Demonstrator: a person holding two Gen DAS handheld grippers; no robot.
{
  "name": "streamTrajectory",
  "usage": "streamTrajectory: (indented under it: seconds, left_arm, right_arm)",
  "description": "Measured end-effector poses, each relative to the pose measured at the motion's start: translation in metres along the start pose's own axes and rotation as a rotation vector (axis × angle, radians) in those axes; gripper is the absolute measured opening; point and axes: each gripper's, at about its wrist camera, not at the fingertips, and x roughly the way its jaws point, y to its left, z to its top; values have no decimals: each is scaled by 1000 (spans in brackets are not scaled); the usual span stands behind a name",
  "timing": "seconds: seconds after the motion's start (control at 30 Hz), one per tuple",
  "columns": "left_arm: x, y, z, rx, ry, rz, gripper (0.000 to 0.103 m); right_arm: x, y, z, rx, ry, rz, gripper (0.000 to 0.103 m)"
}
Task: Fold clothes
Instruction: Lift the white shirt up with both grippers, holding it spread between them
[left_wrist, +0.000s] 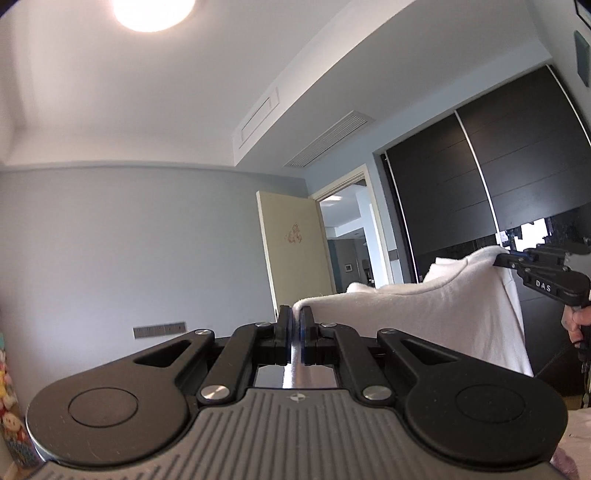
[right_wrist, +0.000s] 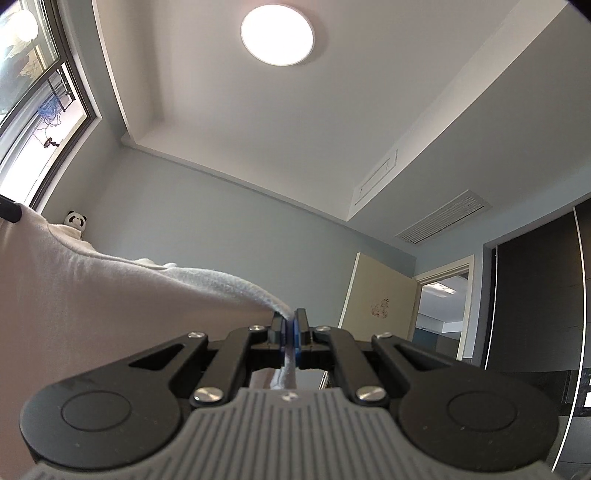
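so the white soft fleece-lined cotton garment (left_wrist: 461, 306) hangs in the air, stretched between both tools, its top edge running roughly level from one to the other. that edge is the long axis for now, and the body of the cloth drops below it, out of frame at the bottom.

left tool (left_wrist: 296, 317): jaws clenched tight, pinching a corner of the white cloth, which leaves the tips toward 3 o'clock in the left wrist view and runs across to the right tool (left_wrist: 496, 260) near the frame's right edge. a hand (left_wrist: 574, 325) grips that tool's handle below it.

right tool (right_wrist: 290, 325): jaws also clamped, w/ a strip of the fleecy edge passing between the pads and trailing back toward the camera. from there the garment (right_wrist: 92, 295) spreads toward 9 o'clock in the right wrist view, up to a dark bit at the far left edge, prob. the left tool's tip (right_wrist: 9, 213).

neither hand is nearer, each has its own end. no bed or desk shows in either view, so where it'll be laid down i can't tell. my guess: the next move needs both ends kept level and taut so the cloth lands flat.
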Motion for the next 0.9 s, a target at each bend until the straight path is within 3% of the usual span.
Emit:
streamTrajectory:
  seconds: [0.33,0.53,0.9]
  left_arm:
    - [2,17,-27,-38,57,4,2]
    - [45,37,-65,-71,158,15,2]
    - [197,84,-200,-99,455,37,2]
  right_arm:
    - [-17,19,-21,-10,18,33,5]
    - [19,35,-53,-21,96,63,6]
    - [161,69,-213,27,452,138,6]
